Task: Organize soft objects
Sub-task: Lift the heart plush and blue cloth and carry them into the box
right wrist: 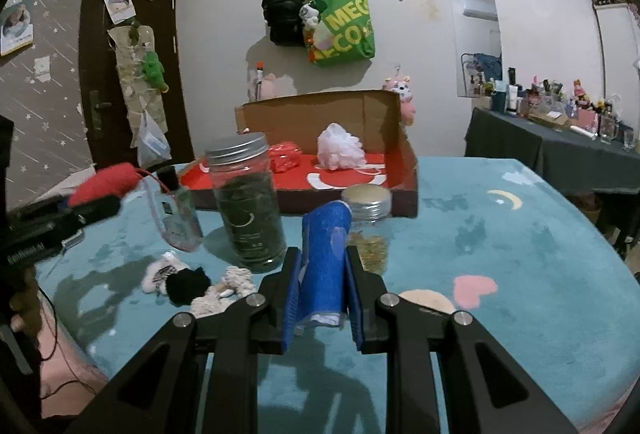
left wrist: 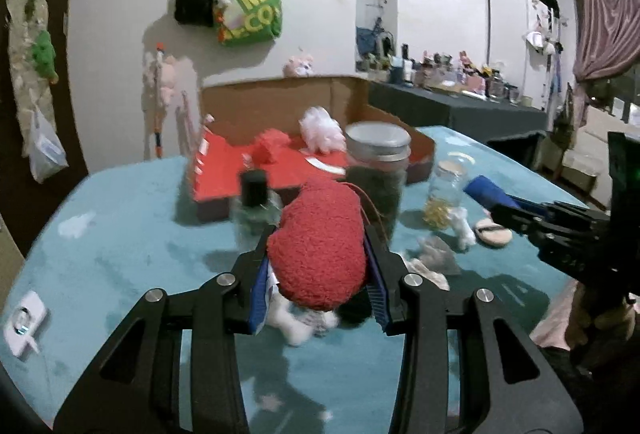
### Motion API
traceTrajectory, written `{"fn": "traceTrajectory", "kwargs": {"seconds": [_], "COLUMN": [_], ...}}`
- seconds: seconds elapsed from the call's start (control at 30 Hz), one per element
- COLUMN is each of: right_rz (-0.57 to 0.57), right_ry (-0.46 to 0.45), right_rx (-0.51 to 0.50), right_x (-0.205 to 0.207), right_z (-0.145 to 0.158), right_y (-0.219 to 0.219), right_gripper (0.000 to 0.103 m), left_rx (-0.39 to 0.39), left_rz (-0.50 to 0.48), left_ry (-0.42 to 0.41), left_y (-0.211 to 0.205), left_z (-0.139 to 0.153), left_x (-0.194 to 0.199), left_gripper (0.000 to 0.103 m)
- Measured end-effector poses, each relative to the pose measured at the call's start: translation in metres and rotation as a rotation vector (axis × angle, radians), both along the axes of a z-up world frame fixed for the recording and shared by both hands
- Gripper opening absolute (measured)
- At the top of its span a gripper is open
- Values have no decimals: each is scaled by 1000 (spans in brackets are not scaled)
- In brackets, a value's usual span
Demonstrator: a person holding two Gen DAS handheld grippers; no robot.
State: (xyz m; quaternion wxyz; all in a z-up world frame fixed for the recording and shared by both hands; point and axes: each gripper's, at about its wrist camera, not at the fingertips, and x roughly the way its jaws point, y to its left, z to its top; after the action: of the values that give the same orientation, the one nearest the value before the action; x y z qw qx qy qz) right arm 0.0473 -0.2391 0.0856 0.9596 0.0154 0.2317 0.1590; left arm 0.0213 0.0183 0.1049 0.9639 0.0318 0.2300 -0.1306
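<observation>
Left gripper (left wrist: 318,254): pinching a red fuzzy toy (left wrist: 320,246) between its blue pads, held above the table.
Right gripper (right wrist: 323,276): pinching a blue cloth roll (right wrist: 325,254), upright between the pads, above the table.
Table (right wrist: 520,254): covered in teal plush with a pink heart and a yellow moon.
Near clutter: a black pompom (right wrist: 187,284) and white knitted pieces (right wrist: 224,288) lie left of the right gripper; a tan puff (left wrist: 493,232) lies near the far gripper in the left view.
Jars: a tall jar (right wrist: 246,202) with a metal lid holds dark green stuff; a small bottle (right wrist: 178,210) stands just left of it; a low jar (right wrist: 366,202) stands behind the blue roll.
Box (right wrist: 408,170): open cardboard, red inside, behind the jars.
In box: a white pouf (right wrist: 340,146) and a red pouf (right wrist: 285,156), apart.
Wall: a green bag (right wrist: 344,30) hangs above the box.
</observation>
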Motion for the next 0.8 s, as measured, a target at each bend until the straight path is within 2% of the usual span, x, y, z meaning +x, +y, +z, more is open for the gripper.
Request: {"fn": "traceTrajectory", "kwargs": {"seconds": [0.13,0.27,0.5,0.8], "right_rz": [27,45,34,-15], "right_ry": [35,53,60,30], "right_rx": [8,4,5,10], "right_x": [2,2,3,9], "right_z": [-11,-18,-19,-4], "right_y": [8,15,13,-3], "right_gripper": [23,23,23,23], "left_rx": [-32,-41,-39,-55], "left_rz": [-38,-52,-26,24], "left_ry": [69,97,100,92], "left_y": [-12,-18,-12,6], "left_z": [-21,-32,-32,-20], "left_x": [9,14,17,22], "left_gripper": [39,39,39,39]}}
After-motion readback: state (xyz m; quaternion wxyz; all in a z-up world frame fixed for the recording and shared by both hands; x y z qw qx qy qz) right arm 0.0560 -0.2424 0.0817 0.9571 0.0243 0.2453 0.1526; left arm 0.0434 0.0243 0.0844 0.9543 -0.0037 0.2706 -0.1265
